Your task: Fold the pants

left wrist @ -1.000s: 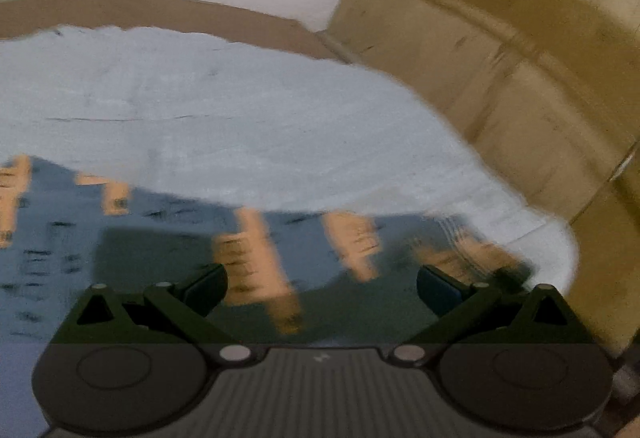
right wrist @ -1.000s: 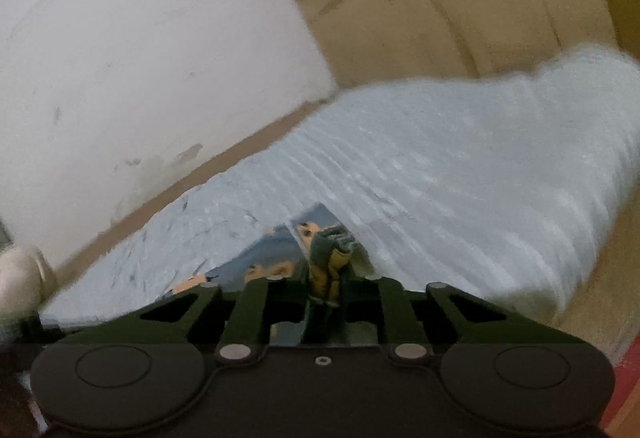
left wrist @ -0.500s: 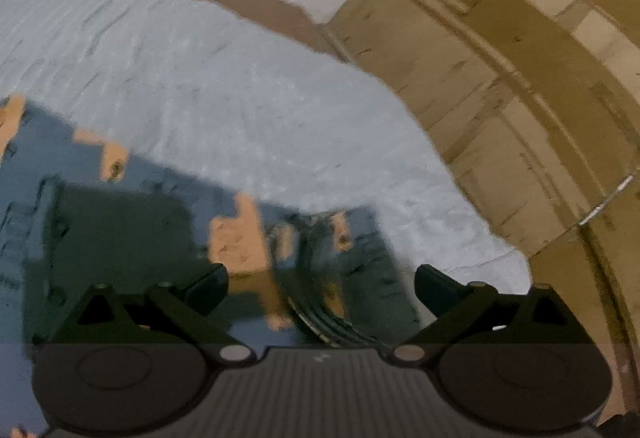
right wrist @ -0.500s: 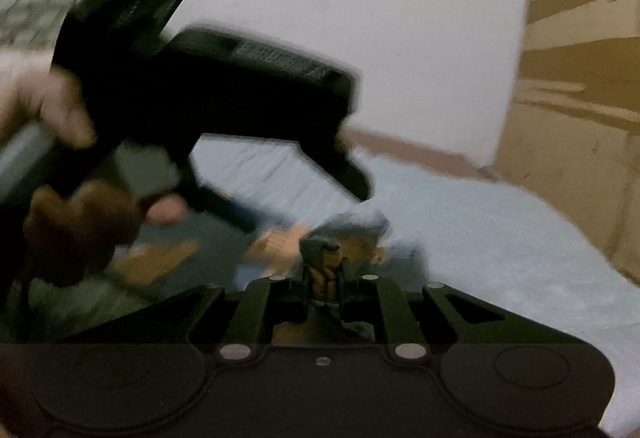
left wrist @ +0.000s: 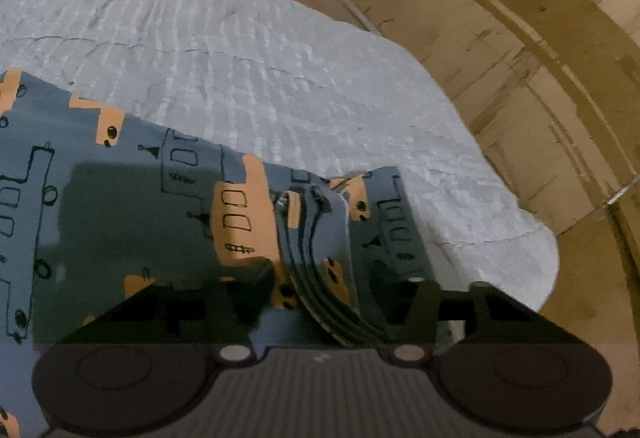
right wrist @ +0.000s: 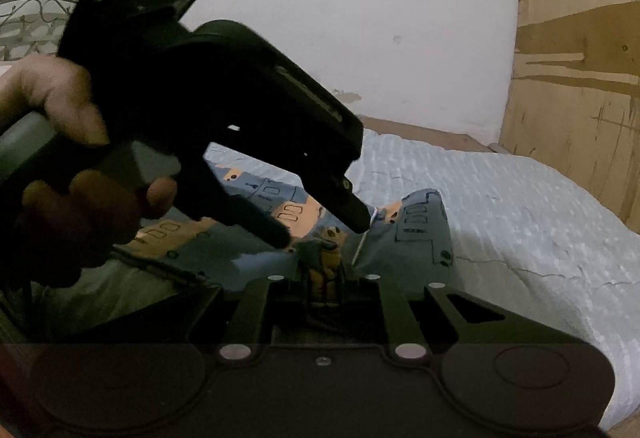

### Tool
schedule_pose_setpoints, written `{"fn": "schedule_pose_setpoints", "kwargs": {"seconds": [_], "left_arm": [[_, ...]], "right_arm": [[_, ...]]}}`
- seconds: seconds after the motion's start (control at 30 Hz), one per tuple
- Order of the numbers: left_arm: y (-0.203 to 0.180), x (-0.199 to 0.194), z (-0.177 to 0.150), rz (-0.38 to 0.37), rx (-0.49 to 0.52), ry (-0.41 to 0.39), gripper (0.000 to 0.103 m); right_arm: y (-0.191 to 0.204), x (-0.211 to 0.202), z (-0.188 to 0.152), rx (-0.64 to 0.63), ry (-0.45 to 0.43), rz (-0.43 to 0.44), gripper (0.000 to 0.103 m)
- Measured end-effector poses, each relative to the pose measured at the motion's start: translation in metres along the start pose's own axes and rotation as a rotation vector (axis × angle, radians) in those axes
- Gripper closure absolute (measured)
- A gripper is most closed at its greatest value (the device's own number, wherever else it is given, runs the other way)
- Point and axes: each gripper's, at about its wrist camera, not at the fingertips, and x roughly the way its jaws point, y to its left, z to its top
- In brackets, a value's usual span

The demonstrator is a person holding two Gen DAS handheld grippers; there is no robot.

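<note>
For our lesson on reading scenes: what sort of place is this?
Probably a bedroom: a light blue quilted bed, patterned pants laid on it, and a marked white wall behind.

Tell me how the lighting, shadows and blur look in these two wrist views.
Left wrist view: sharp, dim warm light; the left gripper casts a dark blocky shadow on the pants, and fisheye bends the cardboard lines. Right wrist view: mostly sharp, the hand on the left gripper's handle is dark and slightly soft; bedsheet lit evenly.
</note>
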Motion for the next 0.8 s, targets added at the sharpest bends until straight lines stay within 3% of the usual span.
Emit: {"fn": "schedule_pose_setpoints", "kwargs": {"seconds": [0.07,0.17,0.57,0.8], "left_arm": [[-0.001,0.003,0.0,0.032,-0.004,0.001,0.07],[0.0,0.004,0.0,0.044,-0.028,-0.009,0.089],[-0.022,-0.029,0.003,0.062,0.042,-0.105,0.094],[-0.015,-0.063,0.005,0.081,0.052,-0.162,0.094]], "right_arm": [[-0.001,0.002,-0.001,0.002,0.0,0.001,0.087],[0.0,0.003,-0.001,0.003,-0.004,-0.002,0.087],[0.006,-0.012,0.012,0.01,-0.057,-0.026,0.086],[0.02,-0.022,0.029,0.002,-0.084,0.009,0.086]]}}
